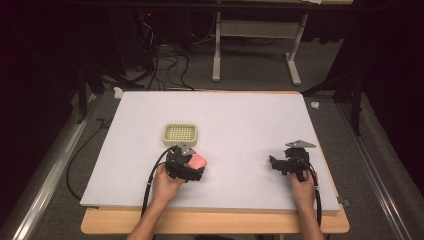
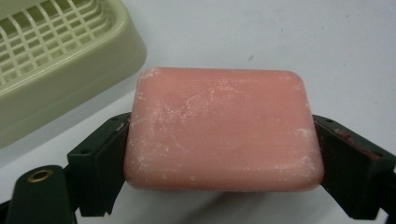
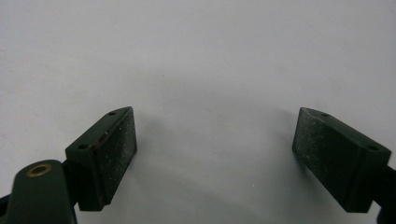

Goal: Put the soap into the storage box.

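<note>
Two fingers of the left gripper point(image 2: 224, 154) pinch the pink soap bar point(image 2: 223, 128) by its ends, low-centre beside the soap dish point(image 2: 70, 79), right gripper point(image 3: 215, 154) spread empty; slick soap might squirt free if squeezed harder.

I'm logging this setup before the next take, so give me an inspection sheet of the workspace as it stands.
Surface: white board on a wooden table, bare apart from the job's things.
Job's things: pink soap bar held beside the pale green soap dish, not yet in it.
Clutter: nothing seen on the board.
Grippers: left claw shut on the soap bar, pads on its two ends; right claw open over bare board, nothing between the jaws.
Cables: one black cable trails from the left claw, another from the right.
Surroundings: dark room, grey floor, white table legs and loose wires behind.
</note>
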